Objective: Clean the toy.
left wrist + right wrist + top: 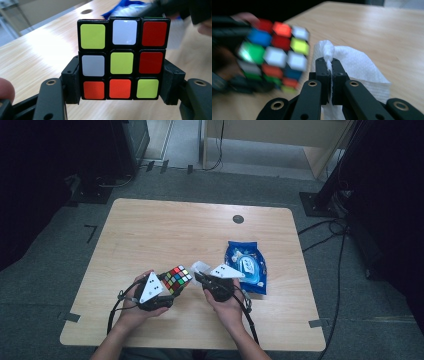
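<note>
The left tool (167, 287) clamps the cube (177, 278) low centre of the high view; the right tool (200, 276) just beside it pinches a white wipe (199, 267). A blue packet (246, 265) lies right of them. The upper desk (165, 227) offers room above grey carpet (45, 285).

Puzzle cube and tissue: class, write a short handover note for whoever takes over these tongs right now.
Left tongs: shut on the puzzle cube, held above the table.
Right tongs: shut on a bunched white tissue, right beside the cube; whether it touches yet cannot be told.
Blue wipes packet: flat on the table, right of the hands.
Done: cube lifted, tissue gripped.
Left: probably wiping the cube's faces, then setting both down.
</note>
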Demonstrator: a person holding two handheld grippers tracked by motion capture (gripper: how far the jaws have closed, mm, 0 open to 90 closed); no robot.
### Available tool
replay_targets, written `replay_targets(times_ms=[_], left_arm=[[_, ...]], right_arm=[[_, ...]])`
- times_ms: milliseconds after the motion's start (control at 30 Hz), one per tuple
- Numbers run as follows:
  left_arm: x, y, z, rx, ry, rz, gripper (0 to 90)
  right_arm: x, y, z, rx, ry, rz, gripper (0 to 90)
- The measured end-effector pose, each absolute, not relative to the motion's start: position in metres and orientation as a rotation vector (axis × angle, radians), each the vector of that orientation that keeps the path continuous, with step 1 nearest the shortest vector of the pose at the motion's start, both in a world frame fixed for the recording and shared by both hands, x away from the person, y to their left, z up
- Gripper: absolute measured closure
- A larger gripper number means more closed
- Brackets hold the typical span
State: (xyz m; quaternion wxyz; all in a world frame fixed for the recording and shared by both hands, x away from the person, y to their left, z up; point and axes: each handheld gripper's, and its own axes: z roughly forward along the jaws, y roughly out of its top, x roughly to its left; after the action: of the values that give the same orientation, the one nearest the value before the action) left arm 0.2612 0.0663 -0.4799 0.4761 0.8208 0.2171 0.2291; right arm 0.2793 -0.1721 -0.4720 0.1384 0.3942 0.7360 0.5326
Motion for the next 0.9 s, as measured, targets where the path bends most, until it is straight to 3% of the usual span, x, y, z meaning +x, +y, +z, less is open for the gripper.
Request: replay_targets(times_ms=[267,900], left_arm=[[0.255,0.064,-0.477,1.979,0.453,0.524,34.0],[0.253,0.052,-0.483,2.061,0.437,0.576,34.0]], right_arm=[[0.276,-0.177,-0.462,1.198,2.089,1.678,89.4],[0.261,-0.159,-0.446,1.109,2.185,1.864,89.1]])
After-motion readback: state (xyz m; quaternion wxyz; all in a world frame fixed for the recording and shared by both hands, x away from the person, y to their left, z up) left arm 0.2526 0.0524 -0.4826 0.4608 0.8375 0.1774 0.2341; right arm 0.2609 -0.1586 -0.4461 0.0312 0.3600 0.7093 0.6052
